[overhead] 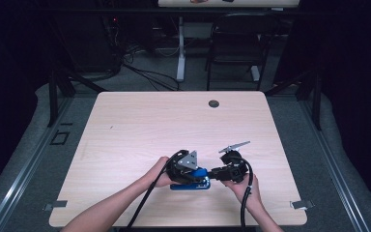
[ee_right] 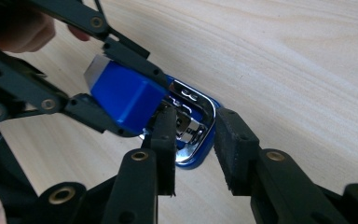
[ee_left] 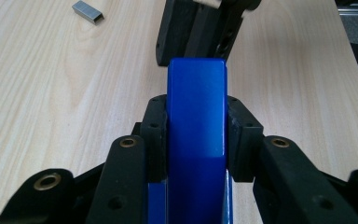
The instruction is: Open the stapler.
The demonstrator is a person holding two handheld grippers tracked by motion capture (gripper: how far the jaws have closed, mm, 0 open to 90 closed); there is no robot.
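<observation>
A blue stapler [overhead: 191, 185] lies near the table's front edge, between the person's two hands. Its blue top arm [ee_left: 196, 116] is raised off the base, and my left gripper [ee_left: 196, 135] is shut on both of the arm's sides. In the right gripper view the arm [ee_right: 126, 95] tilts up over the chrome staple channel [ee_right: 191, 116]. My right gripper [ee_right: 195, 144] comes in from the opposite side, and its pads press both sides of the stapler's front nose. In the high view the left gripper [overhead: 195, 174] and right gripper [overhead: 211, 175] meet tip to tip over the stapler.
A short strip of staples [ee_left: 87, 11] lies loose on the wood beyond the left gripper. A dark round grommet [overhead: 214, 103] sits near the table's far edge [overhead: 178, 93]. A chair [overhead: 236, 43] and cables stand on the floor beyond.
</observation>
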